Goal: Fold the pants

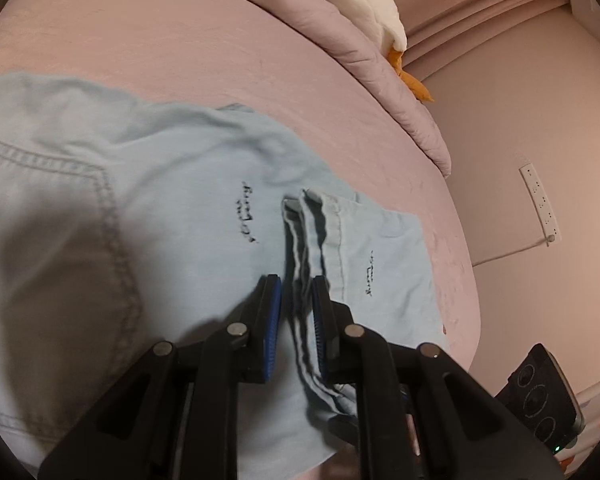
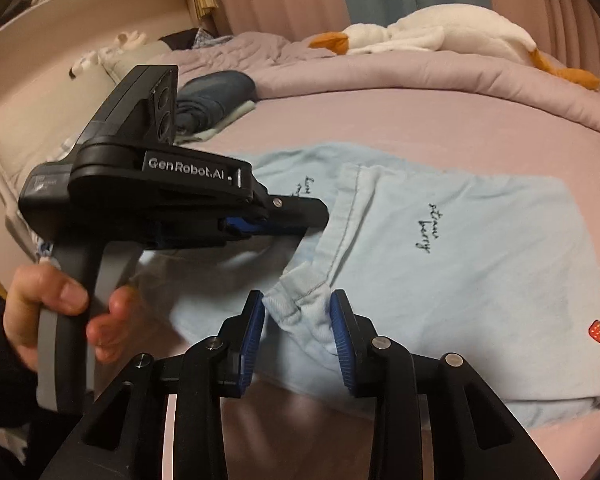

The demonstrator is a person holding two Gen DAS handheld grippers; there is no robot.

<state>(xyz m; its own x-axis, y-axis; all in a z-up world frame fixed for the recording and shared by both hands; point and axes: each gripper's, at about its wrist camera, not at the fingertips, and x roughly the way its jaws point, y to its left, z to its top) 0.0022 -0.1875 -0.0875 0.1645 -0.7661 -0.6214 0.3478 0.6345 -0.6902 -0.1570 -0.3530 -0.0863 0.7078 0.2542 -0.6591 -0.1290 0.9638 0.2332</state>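
Light blue pants [image 2: 480, 280] lie on the pink bed, partly folded, with black "strawberry" lettering and a small strawberry patch [image 2: 597, 331]. In the left wrist view the pants [image 1: 172, 232] fill the left and middle. My left gripper [image 1: 296, 300] has its blue pads closed on the stacked hem edges [image 1: 306, 240]. It also shows in the right wrist view [image 2: 292, 220], held by a hand at the left. My right gripper [image 2: 298, 312] stands partly open around a bunched hem corner [image 2: 300, 304], with gaps to the pads.
The pink bed sheet [image 2: 420, 120] lies under the pants. A rolled pink duvet [image 2: 460, 76] with a white goose plush [image 2: 440, 32] runs along the far side. Folded dark clothes [image 2: 212, 100] lie at the back left. A power strip [image 1: 540, 204] hangs on the wall.
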